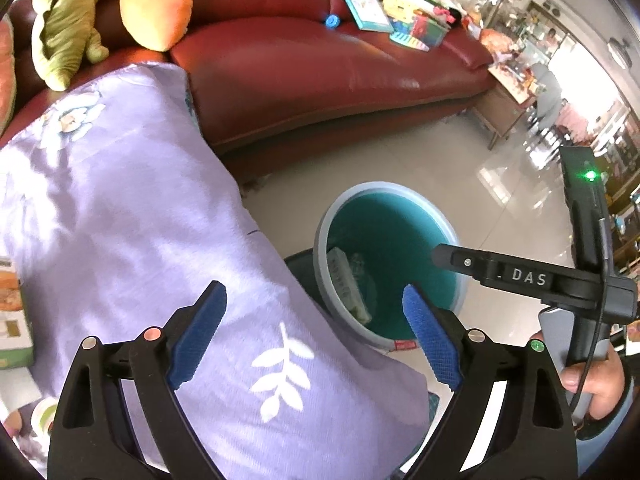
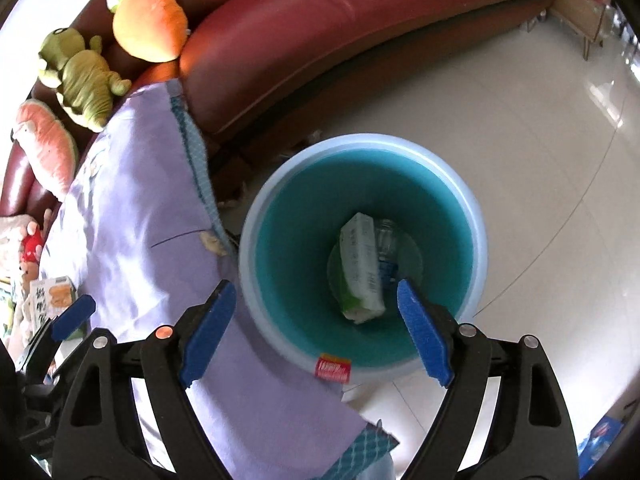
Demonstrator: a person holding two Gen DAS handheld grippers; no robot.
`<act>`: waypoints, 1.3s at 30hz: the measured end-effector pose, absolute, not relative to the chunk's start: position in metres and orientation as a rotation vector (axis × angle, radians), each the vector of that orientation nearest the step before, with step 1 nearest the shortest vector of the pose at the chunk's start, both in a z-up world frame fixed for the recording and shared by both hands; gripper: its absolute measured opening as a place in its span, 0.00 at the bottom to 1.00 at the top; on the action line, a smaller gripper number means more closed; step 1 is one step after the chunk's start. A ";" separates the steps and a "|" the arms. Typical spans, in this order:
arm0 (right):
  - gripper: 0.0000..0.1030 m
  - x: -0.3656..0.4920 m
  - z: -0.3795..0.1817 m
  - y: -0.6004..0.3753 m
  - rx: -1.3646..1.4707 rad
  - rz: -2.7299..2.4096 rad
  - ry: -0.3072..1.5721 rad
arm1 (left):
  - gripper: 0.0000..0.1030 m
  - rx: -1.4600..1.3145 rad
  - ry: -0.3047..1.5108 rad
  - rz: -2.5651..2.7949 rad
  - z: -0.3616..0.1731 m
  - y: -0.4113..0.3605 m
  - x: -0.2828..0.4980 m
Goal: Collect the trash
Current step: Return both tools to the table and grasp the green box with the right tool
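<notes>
We see both claws angled down over the teal bin (image 2: 468, 216), right gripper (image 2: 316, 304) and left gripper (image 1: 316, 308) spread wide, nothing between pads. In the bin: white-green carton (image 2: 360, 268) beside clear bottle (image 2: 388, 244). Lilac quilt (image 1: 132, 216) touches the bin's rim; red sofa (image 1: 328, 80) behind.

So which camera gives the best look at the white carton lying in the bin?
The right wrist view: it looks straight down into the bin, showing the whole white carton beside a clear bottle. The left wrist view catches the carton obliquely, against the near wall, partly cut off by the rim.
</notes>
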State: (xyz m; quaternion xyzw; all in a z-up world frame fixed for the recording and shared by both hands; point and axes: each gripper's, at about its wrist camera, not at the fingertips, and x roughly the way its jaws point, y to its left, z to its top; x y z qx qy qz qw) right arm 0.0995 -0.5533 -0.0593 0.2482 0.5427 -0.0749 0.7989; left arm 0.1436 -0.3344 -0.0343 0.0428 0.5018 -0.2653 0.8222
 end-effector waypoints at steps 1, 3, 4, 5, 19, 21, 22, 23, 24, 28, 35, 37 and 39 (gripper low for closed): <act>0.77 0.096 -0.054 -0.548 0.529 -0.155 1.158 | 0.88 0.092 1.062 -0.562 -0.031 -0.329 0.139; 0.77 0.091 -0.046 -0.538 0.521 -0.146 1.149 | 0.88 0.089 1.054 -0.558 -0.025 -0.318 0.131; 0.77 0.088 -0.042 -0.531 0.516 -0.140 1.143 | 0.88 0.087 1.047 -0.553 -0.021 -0.309 0.127; 0.77 0.086 -0.038 -0.525 0.513 -0.133 1.139 | 0.88 0.085 1.040 -0.547 -0.017 -0.301 0.123; 0.78 0.084 0.010 -0.394 0.353 -0.020 1.125 | 0.90 -0.004 0.971 -0.395 0.021 -0.154 0.100; 0.78 0.091 0.017 -0.367 0.311 0.012 1.128 | 0.91 -0.028 0.960 -0.360 0.025 -0.124 0.100; 0.78 0.093 0.019 -0.355 0.292 0.025 1.131 | 0.91 -0.037 0.957 -0.347 0.027 -0.112 0.099; 0.78 0.096 0.022 -0.343 0.274 0.037 1.132 | 0.91 -0.045 0.953 -0.331 0.029 -0.095 0.099; 0.78 0.101 0.026 -0.325 0.246 0.056 1.134 | 0.91 -0.054 0.945 -0.312 0.032 -0.077 0.099; 0.78 0.118 0.035 -0.267 0.158 0.122 1.145 | 0.92 -0.096 0.922 -0.244 0.038 -0.020 0.100; 0.78 0.148 0.043 -0.158 -0.028 0.237 1.138 | 0.92 -0.179 0.903 -0.113 0.038 0.078 0.107; 0.78 0.155 0.041 -0.134 -0.064 0.257 1.142 | 0.92 -0.207 0.901 -0.083 0.037 0.100 0.110; 0.78 0.164 0.035 -0.108 -0.108 0.271 1.154 | 0.92 -0.231 0.903 -0.059 0.034 0.115 0.113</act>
